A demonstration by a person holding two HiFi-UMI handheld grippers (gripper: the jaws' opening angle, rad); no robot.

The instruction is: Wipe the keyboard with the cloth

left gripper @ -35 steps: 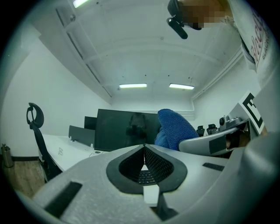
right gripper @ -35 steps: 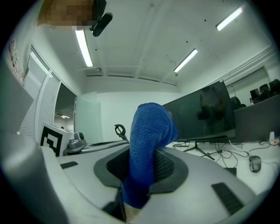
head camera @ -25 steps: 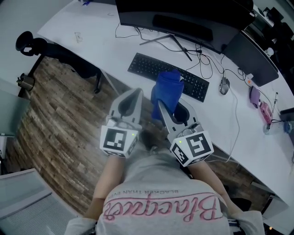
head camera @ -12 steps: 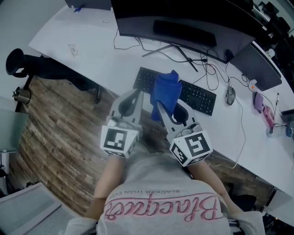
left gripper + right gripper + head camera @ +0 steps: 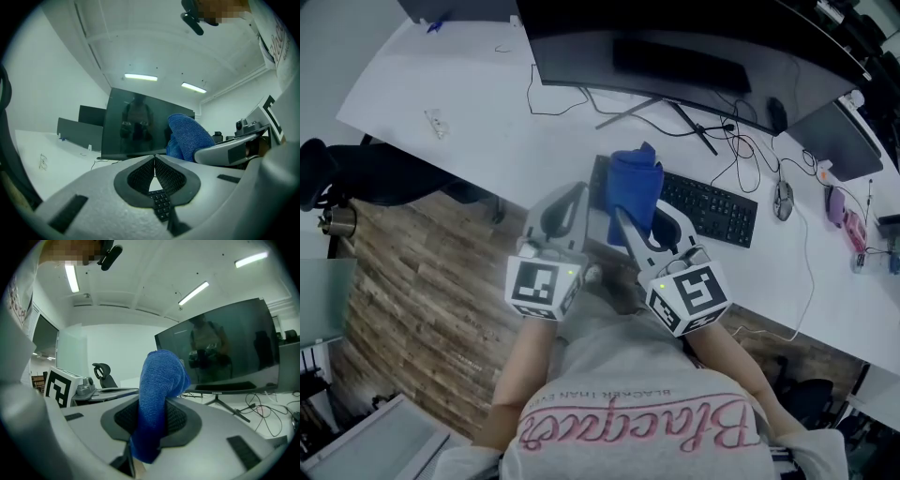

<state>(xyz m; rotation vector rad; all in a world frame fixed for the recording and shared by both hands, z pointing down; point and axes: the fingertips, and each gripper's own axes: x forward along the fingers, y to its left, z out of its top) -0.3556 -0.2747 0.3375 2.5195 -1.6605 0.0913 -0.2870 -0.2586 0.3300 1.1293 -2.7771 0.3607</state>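
A blue cloth (image 5: 635, 187) is pinched in my right gripper (image 5: 636, 202), which is shut on it; the cloth (image 5: 158, 404) rises bunched from between the pads. It hangs over the left end of the black keyboard (image 5: 712, 208) on the white desk (image 5: 478, 122), and hides that end. My left gripper (image 5: 577, 195) is shut with nothing in it, beside the cloth at the desk's front edge. In the left gripper view a few keyboard keys (image 5: 160, 201) show below the closed pads (image 5: 161, 176), and the cloth (image 5: 188, 137) is at right.
A dark monitor (image 5: 675, 52) on a stand is behind the keyboard. A mouse (image 5: 784, 199) and tangled cables (image 5: 733, 141) lie right of it. Small items (image 5: 848, 230) sit at the desk's far right. An office chair (image 5: 356, 173) stands left over the wooden floor.
The view has shifted toward the desk: the keyboard and monitor now sit lower and further right in the head view. Both grippers keep their pose, with the cloth now over the keyboard's left end.
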